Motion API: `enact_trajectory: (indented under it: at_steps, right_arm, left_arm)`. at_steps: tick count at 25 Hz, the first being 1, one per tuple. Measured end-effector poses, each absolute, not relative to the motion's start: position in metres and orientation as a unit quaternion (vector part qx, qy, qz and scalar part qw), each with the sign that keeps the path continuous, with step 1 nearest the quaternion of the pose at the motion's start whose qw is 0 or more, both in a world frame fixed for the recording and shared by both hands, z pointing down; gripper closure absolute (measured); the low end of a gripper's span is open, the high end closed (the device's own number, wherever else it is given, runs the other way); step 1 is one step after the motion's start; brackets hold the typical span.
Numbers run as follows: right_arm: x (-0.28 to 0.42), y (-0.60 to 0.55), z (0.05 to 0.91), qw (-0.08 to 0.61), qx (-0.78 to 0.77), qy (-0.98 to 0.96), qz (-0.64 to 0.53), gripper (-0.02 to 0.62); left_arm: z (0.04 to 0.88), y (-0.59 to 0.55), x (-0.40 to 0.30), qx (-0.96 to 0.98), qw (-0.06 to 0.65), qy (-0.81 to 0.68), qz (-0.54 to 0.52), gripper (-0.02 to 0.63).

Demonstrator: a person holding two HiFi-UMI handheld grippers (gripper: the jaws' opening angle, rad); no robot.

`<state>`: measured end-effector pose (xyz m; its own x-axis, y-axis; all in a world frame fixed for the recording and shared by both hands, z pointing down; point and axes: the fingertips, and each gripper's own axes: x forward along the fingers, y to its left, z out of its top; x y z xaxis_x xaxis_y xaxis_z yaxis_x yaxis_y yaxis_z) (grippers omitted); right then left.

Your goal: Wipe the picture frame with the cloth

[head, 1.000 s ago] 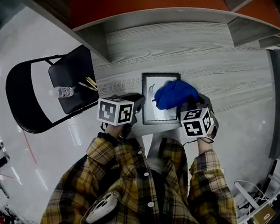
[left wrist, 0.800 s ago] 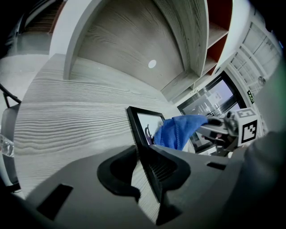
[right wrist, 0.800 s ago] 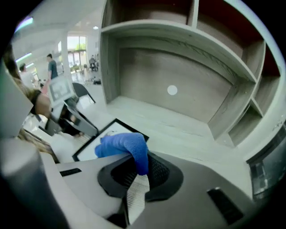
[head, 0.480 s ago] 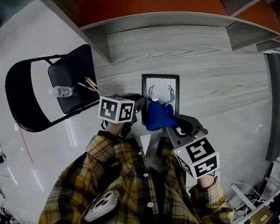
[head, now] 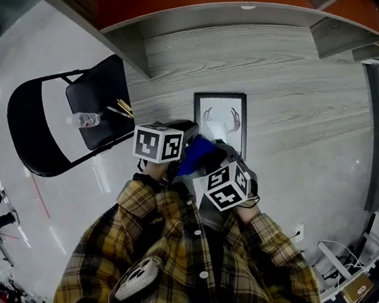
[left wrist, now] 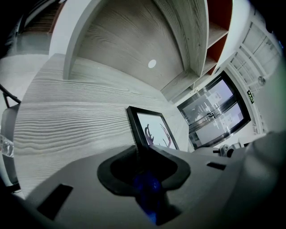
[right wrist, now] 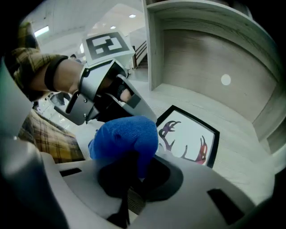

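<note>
Gripping the blue cloth point(right wrist: 123, 136), the right gripper point(right wrist: 134, 179) is working at the picture frame point(right wrist: 187, 138)'s near corner while the left gripper point(left wrist: 145, 167) is clamping that edge; wiping seems partway done.

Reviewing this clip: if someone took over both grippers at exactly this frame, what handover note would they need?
Left gripper: shut on the near left corner of the picture frame.
Right gripper: shut on the blue cloth, which is bunched at the frame's near left end, beside the left gripper.
The frame is on the grey table, antler print up.
Done: both things are gripped and the cloth is at the frame; how much is already wiped cannot be told.
Left: sweep the cloth over the glass and border, then let go.
</note>
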<state>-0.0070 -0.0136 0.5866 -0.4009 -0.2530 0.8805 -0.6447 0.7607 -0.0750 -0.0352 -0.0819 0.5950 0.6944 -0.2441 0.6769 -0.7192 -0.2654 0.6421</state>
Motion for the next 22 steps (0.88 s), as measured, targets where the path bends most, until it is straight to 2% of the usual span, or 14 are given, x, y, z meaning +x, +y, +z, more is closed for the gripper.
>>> enact_trajectory:
  at_steps: [8,22]
  right_arm:
    - [0.03,-0.02,0.59,0.501,0.315,-0.777,0.216,0.557]
    - [0.151,-0.015,0.593,0.519,0.434,-0.683,0.274,0.557]
  left_arm:
    - [0.598,-0.081,-0.036,0.759,0.52,-0.316,0.229,0.518]
    - [0.594,-0.085,-0.035,0.764,0.517,-0.313,0.228,0.518]
